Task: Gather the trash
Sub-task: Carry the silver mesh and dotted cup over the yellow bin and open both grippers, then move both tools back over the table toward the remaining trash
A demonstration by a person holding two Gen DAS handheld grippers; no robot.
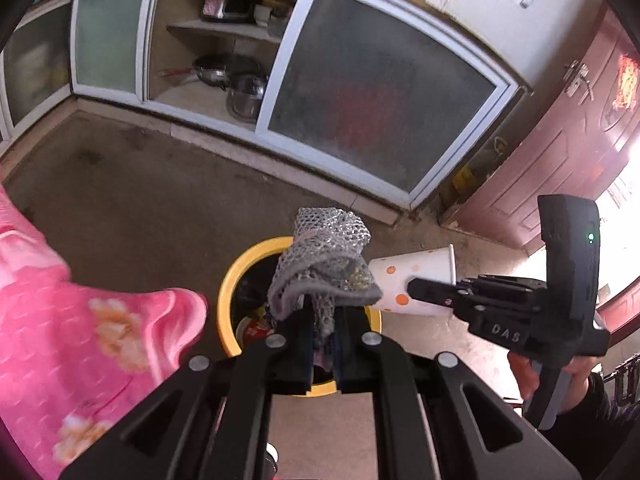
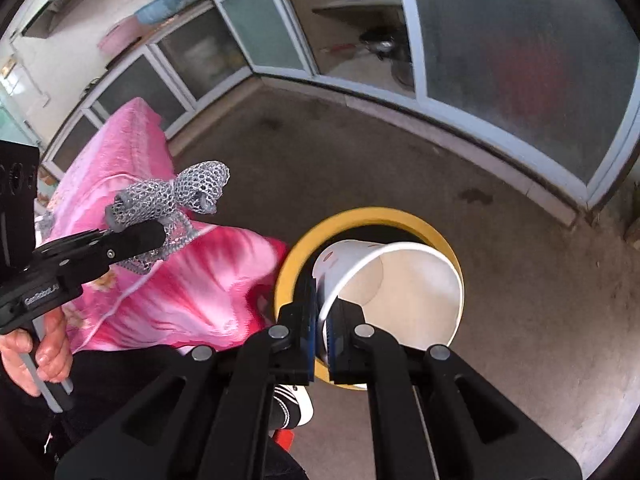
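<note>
Yellow-rimmed trash bin point(image 2: 362, 216) stands on the concrete floor point(image 1: 132, 208), directly beneath both tools; discarded items lie inside it, visible in the left wrist view at about 7 o'clock within the opening.

Left gripper point(image 1: 323, 344): fingers pressed onto a grey mesh scrubber point(image 1: 324, 264), which is crumpled and stands up from the jaws, above the bin's opening. In the right wrist view the same scrubber point(image 2: 176, 196) appears at 9 o'clock, clamped in the left gripper point(image 2: 160, 236).

Right gripper point(image 2: 323, 334): fingers pinching the rim wall of a white paper cup point(image 2: 400, 292) with orange dots, one finger inside and one outside. Cup is tilted on its side over the bin, mouth toward the camera. From the left wrist view the cup point(image 1: 416, 280) sits at 3 o'clock of the scrubber, just beside it.

Pink floral cloth point(image 1: 80, 340) lies at 9 o'clock of the bin. Glass-fronted cabinet point(image 1: 372, 96) runs along the far wall.
</note>
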